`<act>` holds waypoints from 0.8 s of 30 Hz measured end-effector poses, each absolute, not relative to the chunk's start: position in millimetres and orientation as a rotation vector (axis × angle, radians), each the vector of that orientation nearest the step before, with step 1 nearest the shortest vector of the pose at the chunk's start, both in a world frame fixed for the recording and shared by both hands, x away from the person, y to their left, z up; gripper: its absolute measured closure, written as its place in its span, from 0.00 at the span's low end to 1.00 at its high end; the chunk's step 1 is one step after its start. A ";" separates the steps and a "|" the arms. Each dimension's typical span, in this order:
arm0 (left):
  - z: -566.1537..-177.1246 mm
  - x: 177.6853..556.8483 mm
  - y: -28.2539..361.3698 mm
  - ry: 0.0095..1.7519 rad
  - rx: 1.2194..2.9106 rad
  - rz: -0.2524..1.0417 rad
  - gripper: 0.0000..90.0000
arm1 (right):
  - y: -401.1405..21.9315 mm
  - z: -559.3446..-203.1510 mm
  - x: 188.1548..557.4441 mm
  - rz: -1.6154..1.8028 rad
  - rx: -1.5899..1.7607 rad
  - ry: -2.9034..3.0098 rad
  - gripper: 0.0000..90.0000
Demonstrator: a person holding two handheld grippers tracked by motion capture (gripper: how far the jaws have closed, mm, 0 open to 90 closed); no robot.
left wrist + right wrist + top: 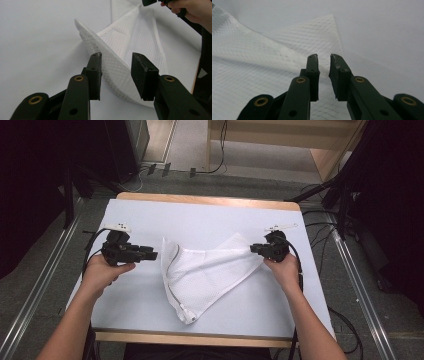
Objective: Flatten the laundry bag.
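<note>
Here the white mesh laundry bag [207, 272] lies partly folded near the middle of the white table [140, 310], its long axis running on a slant from the zippered corner nearest the person up toward the far right corner, where the right gripper [256, 249] meets it. In the high view that right-hand corner of the mesh is lifted toward the right gripper's tips; in the right gripper view the jaws stand a narrow gap apart with the bag's edge lying across and under them (whether the pads actually press the fabric cannot be told from these pictures). The left gripper [154, 255] hangs just beside the bag's left edge, apart from it, its jaws spread with nothing pinched; the left gripper view [116, 75] shows the raised, curved mesh fold [100, 47] sitting ahead, framed between the two pads. So the bag lies to the right of the left gripper and to the left of the right one, stretched between them. Judged from this, the coming move hinges on the left gripper travelling a short way rightward along its own pointing line to take that standing fold, the right hand being the one already at the cloth.
</note>
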State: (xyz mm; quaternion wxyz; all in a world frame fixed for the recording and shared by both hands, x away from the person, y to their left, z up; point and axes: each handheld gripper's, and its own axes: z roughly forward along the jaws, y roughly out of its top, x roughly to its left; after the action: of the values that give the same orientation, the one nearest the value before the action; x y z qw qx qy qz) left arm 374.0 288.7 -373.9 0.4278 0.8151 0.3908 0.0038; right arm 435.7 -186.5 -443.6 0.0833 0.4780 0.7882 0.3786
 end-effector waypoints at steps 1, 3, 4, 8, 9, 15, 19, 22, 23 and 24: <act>-373.1 378.6 287.9 0.981 2.037 0.019 0.64 | -188.5 -443.7 436.1 1.128 1.436 2.347 0.87; -372.2 385.6 286.4 0.997 2.040 0.026 0.63 | -189.3 -444.0 436.4 1.132 1.437 2.344 0.87; -372.1 390.5 285.2 0.998 2.036 0.023 0.61 | -190.4 -444.2 436.5 1.127 1.440 2.341 0.86; -372.2 404.9 280.9 1.020 2.058 0.040 0.56 | -194.6 -445.0 436.8 1.126 1.448 2.329 0.86; -374.4 413.2 278.7 1.030 2.053 0.037 0.54 | -196.0 -445.3 436.8 1.120 1.451 2.328 0.86; -388.3 431.6 268.4 1.060 2.073 -0.005 0.54 | -198.2 -446.9 436.9 1.116 1.454 2.322 0.85; -401.4 439.2 260.1 1.084 2.109 -0.036 0.64 | -200.6 -448.2 436.2 1.108 1.461 2.318 0.83; -407.1 440.5 257.5 1.111 2.127 -0.036 0.86 | -203.2 -448.6 435.2 1.113 1.467 2.306 0.82; -408.6 440.6 258.3 1.118 2.117 -0.051 0.92 | -204.1 -448.8 434.6 1.110 1.470 2.304 0.82; -409.9 440.4 259.5 1.120 2.113 -0.062 0.98 | -204.9 -449.2 434.0 1.109 1.470 2.304 0.81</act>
State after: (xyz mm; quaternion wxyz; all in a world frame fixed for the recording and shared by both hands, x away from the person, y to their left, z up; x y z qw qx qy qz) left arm 440.4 259.5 -409.9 0.3657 0.8221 0.4357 -0.0243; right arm 434.0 -204.9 -449.2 0.0960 0.4960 0.7775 0.3744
